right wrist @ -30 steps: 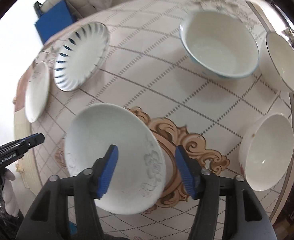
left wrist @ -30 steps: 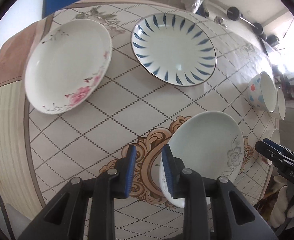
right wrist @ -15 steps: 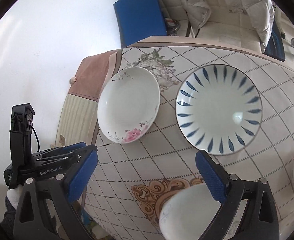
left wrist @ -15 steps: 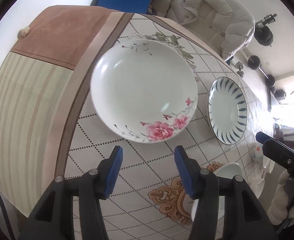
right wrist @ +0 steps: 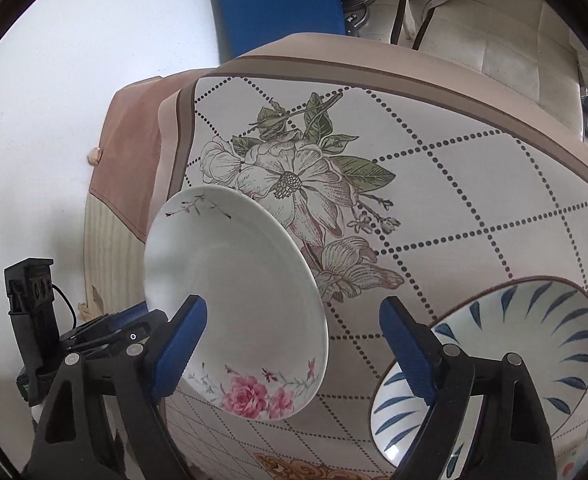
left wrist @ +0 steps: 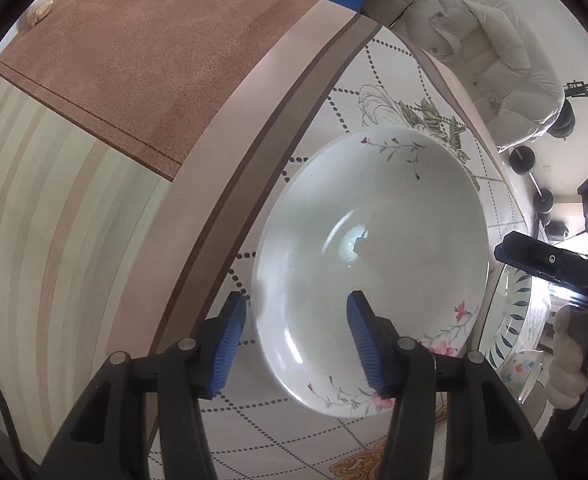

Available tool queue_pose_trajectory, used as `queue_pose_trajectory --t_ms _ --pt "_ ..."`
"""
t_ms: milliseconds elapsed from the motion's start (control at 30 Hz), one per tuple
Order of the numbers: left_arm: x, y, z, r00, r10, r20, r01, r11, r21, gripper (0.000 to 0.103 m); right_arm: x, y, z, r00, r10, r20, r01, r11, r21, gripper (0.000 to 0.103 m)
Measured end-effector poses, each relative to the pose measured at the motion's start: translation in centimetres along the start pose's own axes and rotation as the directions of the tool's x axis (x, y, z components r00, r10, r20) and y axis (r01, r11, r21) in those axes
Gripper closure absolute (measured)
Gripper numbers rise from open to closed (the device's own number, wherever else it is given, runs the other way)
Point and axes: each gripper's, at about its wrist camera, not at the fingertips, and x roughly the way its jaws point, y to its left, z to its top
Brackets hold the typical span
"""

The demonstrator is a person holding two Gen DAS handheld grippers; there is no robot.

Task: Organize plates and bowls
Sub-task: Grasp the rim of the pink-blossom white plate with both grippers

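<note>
A white plate with pink roses (left wrist: 370, 272) lies flat near the table's corner. My left gripper (left wrist: 296, 344) hangs over its near left rim, jaws apart: one finger stands outside the rim, the other over the plate's inside, and neither pad touches it. My right gripper (right wrist: 294, 348) straddles the same plate (right wrist: 234, 296) at its opposite rim. Its jaws are wide and closing, with the pads clear of the plate. A blue-striped plate (right wrist: 534, 344) sits just right of the right gripper's outer finger.
The table's edge and the hanging cloth (left wrist: 94, 160) fall away left of the rose plate. A polka-dot bowl (left wrist: 522, 368) stands beyond the striped plate. A white padded jacket (left wrist: 494, 40), a blue board (right wrist: 278, 4) and dumbbells (left wrist: 522, 156) are past the far edge.
Both views have swung from the table's middle to the rose plate at the corner and come lower. Both grippers stand wider than a second ago. The pale grey-flowered plate is out of view.
</note>
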Motion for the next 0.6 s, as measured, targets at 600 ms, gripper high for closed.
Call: queue_pose_trajectory --t_ms 600 --pt "1.6 0.5 0.6 0.999 -0.032 -0.016 0.031 0.999 -0.024 0.065 4.5 -0.3 2.0 0.991 0.094 -0.099 -0.098 0.994 -0.037 0.048"
